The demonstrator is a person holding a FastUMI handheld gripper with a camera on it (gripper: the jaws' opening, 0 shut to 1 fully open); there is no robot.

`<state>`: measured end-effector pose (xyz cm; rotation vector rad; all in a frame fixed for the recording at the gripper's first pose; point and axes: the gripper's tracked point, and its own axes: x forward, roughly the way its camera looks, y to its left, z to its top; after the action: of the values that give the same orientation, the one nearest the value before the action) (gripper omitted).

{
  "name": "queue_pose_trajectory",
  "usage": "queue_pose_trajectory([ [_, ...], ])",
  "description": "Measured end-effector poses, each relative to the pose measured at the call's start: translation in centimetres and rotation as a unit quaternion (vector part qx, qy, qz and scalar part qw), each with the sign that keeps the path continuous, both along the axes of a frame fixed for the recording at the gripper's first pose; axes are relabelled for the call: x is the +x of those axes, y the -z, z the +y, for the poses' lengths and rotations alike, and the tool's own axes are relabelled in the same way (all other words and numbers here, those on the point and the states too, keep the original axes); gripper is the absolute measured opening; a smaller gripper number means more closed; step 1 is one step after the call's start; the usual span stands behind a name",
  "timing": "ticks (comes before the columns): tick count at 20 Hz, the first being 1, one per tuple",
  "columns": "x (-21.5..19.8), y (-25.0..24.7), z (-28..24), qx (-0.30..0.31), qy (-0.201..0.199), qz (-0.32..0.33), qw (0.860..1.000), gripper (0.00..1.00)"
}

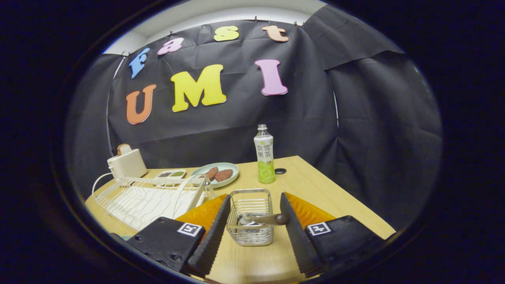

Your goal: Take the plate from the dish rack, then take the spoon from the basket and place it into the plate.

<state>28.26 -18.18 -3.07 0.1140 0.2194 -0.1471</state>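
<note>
We are holding the hand-held gripper (pixel 252 232) open around the wire basket (pixel 250 217), the spoon (pixel 262 219) lying across it.

A tall drink bottle (pixel 264 154), a toaster (pixel 127 163) and a small sauce tray (pixel 171 174) on the wooden worktop (pixel 315 189).

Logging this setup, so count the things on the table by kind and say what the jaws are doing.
Racks: 1, dish rack
Baskets: 1, basket
Spoons: 1, spoon in basket
Plates: 1, plate
Trays: 1, tray
Bottles: 1, bottle
Toasters: 1, toaster
Total: 7
Gripper jaws open, either side of basket.
</note>
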Motion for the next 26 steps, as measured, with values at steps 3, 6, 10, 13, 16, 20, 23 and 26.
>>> queue_pose_trajectory([
  [3,1.3,0.6,-0.1,-0.013,0.002,0.013,1.0,0.56],
  [6,1.5,-0.1,0.8,-0.019,-0.008,0.009,1.0,0.29],
  [10,1.4,-2.4,0.9,-0.059,0.007,-0.013,0.998,0.21],
  [13,1.7,-4.7,1.3,-0.067,0.008,-0.033,0.997,0.21],
  [16,1.6,-7.2,1.3,-0.071,0.019,-0.053,0.996,0.21],
  [20,1.1,-10.1,1.8,-0.072,0.025,-0.068,0.995,0.21],
  [23,-0.5,-12.3,3.7,-0.081,0.014,-0.083,0.993,0.21],
  [26,-2.8,-13.4,6.4,-0.086,-0.008,-0.087,0.992,0.21],
])
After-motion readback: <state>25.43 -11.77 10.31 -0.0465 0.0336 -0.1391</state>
